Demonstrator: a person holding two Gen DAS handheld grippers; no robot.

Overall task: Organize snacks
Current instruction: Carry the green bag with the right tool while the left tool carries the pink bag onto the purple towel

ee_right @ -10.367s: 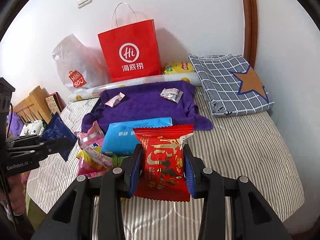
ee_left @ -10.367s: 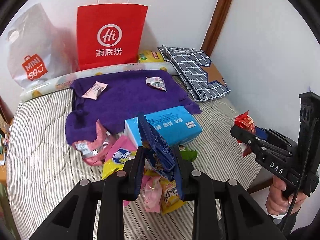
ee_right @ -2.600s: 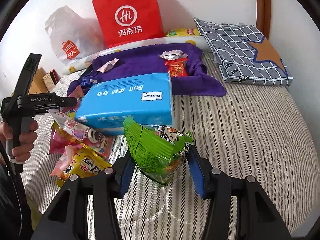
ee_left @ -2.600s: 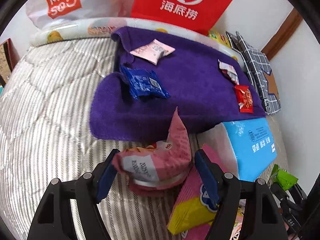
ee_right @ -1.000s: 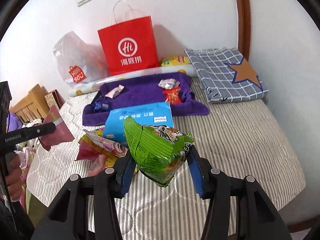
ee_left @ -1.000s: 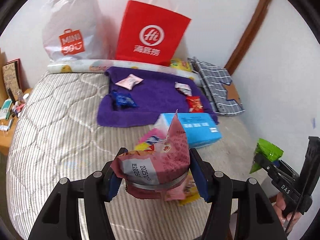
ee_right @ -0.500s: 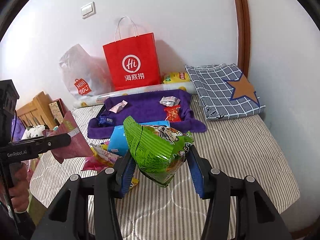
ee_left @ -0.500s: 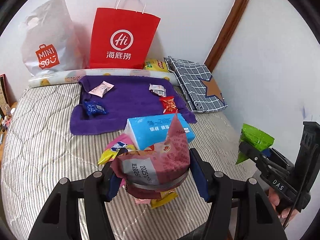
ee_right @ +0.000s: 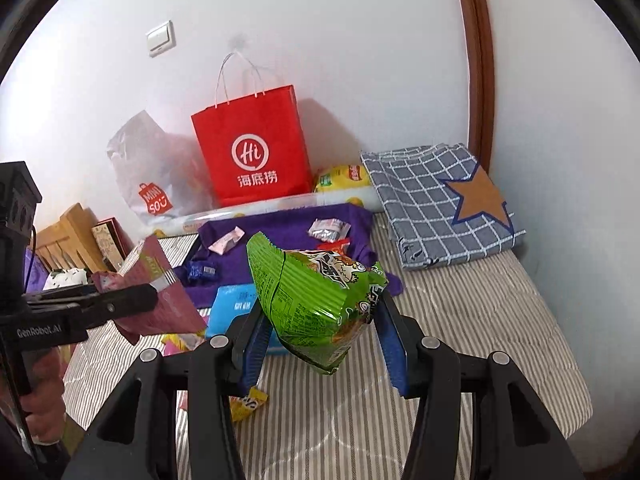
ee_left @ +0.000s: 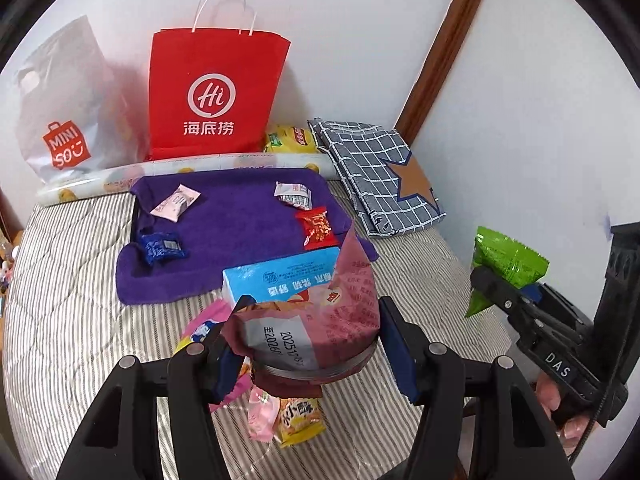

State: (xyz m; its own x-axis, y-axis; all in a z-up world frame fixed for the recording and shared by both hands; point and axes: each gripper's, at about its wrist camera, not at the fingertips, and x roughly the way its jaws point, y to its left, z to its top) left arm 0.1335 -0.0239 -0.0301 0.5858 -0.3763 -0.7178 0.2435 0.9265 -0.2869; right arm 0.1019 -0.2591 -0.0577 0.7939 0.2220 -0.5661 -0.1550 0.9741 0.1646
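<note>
Covering most of the room, the striped mattress [ee_left: 80, 320] carries a purple towel [ee_left: 240, 236] with four small packets on it. A red paper bag [ee_left: 212, 92] and white plastic bag [ee_left: 60, 108] stand behind, contents hidden. Left gripper [ee_left: 312, 344] clamps a pink snack bag [ee_left: 320, 320]; right gripper [ee_right: 320, 332] clamps a green snack bag [ee_right: 312, 292], both above the mattress.

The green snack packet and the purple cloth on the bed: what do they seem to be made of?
Green snack packet: likely thin plastic film, glossy, given its bright glints, sharp creases and crimped edge. Purple cloth: looks like soft terry or fleece fabric, matte and fuzzy, with no shine and limp, rumpled edges.
</note>
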